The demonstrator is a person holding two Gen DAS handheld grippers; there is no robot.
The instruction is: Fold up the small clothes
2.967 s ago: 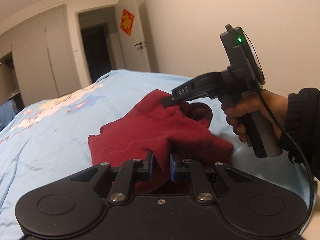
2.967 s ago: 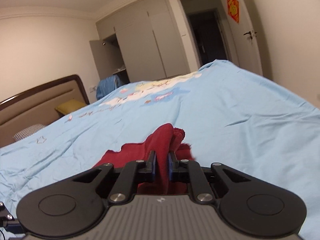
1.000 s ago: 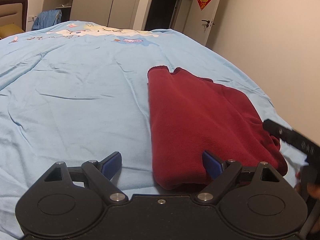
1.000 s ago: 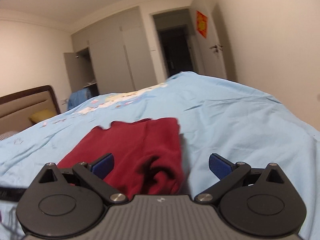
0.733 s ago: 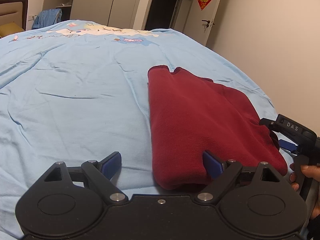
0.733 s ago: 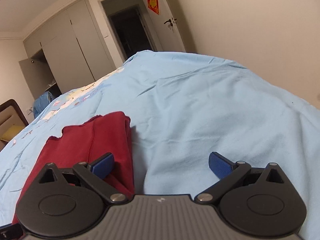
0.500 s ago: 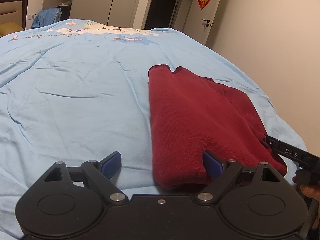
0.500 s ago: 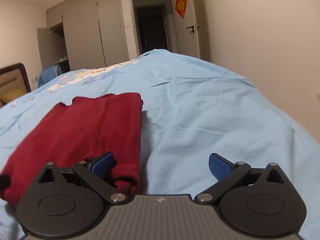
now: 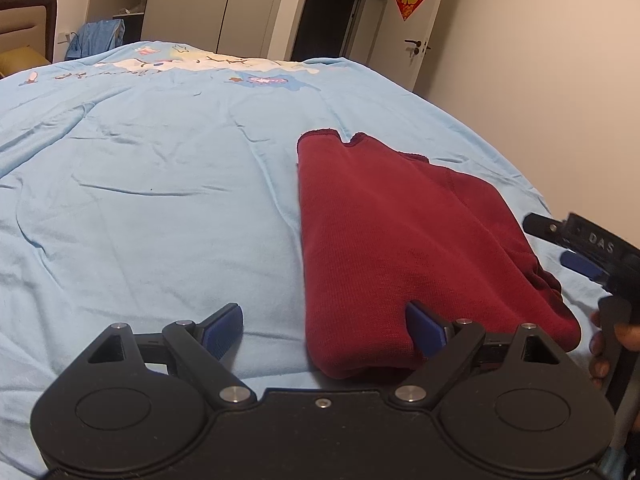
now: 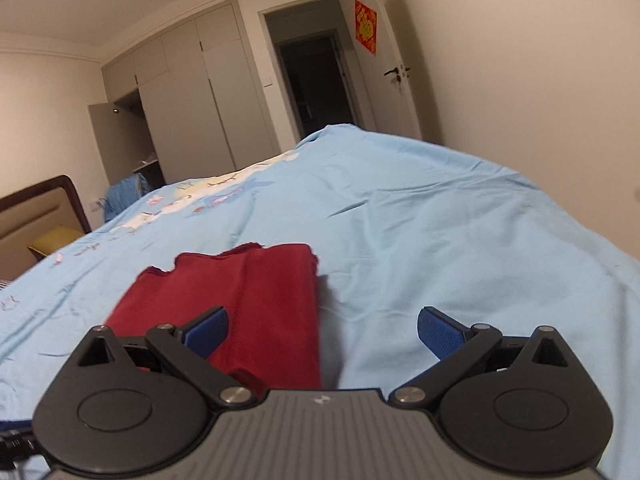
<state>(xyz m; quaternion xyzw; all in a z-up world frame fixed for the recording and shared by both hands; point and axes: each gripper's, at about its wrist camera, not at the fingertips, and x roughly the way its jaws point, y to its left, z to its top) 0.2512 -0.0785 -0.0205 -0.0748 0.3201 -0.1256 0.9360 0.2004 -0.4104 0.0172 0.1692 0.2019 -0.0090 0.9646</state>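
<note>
The red garment (image 9: 400, 236) lies folded into a long narrow rectangle on the light blue bedspread (image 9: 152, 184), toward the bed's right side as the left wrist view shows it, with its near end close to the bed's near edge and its notched far end pointing up the bed. The right-hand long side shows stacked layers; its near right corner is bunched into dark folds.

The left gripper (image 9: 324, 326) has its fingers spread wide apart, holding nothing. Its right blue finger (image 9: 426, 326) is in front of the garment's near end; whether it touches the cloth cannot be told. The left finger sits over bare bedspread.

The right gripper (image 10: 322, 330) also has its fingers wide apart and empty. In its own view the garment (image 10: 248, 300) is under its left finger, while the right finger is over bare bedspread. In the left wrist view this gripper shows at the garment's right edge, held in a hand (image 9: 608, 344).

Beyond the bed stand pale wardrobe doors (image 10: 192, 108), a dark open doorway (image 10: 316, 80) and a red paper decoration (image 10: 366, 26) on the wall.
</note>
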